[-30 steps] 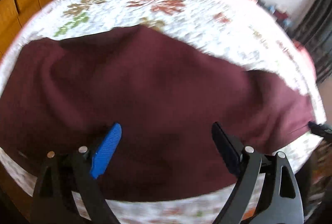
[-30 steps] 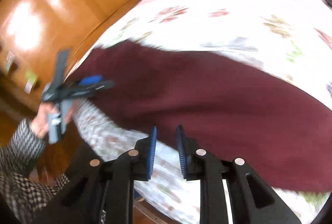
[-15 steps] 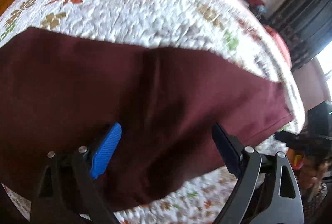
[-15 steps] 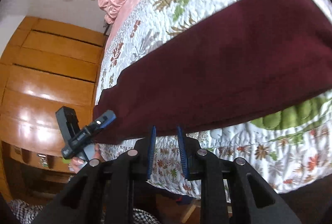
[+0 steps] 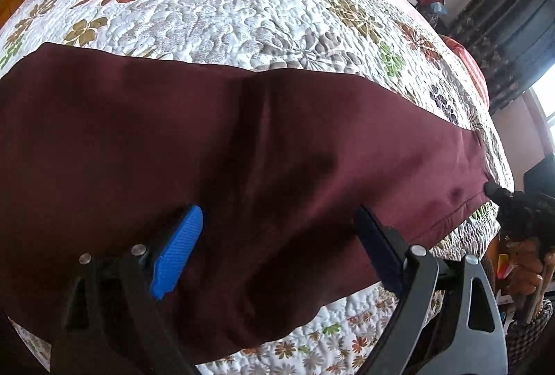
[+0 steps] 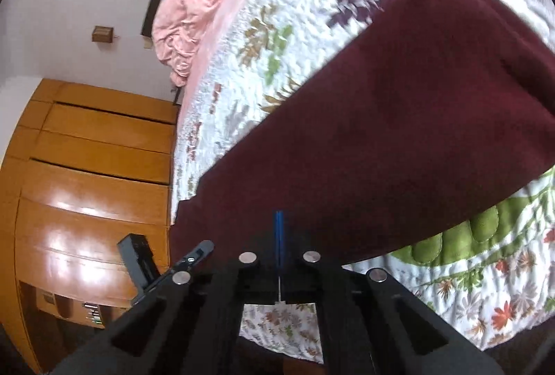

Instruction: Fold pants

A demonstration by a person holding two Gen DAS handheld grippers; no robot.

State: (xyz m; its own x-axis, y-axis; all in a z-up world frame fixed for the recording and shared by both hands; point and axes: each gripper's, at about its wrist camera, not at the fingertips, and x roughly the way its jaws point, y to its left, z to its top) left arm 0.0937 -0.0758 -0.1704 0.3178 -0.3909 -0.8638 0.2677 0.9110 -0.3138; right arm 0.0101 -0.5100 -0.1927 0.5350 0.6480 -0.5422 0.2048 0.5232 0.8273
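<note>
Maroon pants (image 5: 242, 167), soft and limp; right tongs (image 6: 279, 236) clenched on hem, left tongs (image 5: 277, 243) spread wide mid-frame.

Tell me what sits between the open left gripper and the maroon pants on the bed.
Nothing visible. The left gripper hangs open right over the pants, which lie spread on the floral quilt. Only bare cloth shows between its fingers.

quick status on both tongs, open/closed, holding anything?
Left tongs: open, empty, over the dark maroon fabric pants.
Right tongs: closed at the pants' edge; whether they pinch fabric cannot be told.
</note>
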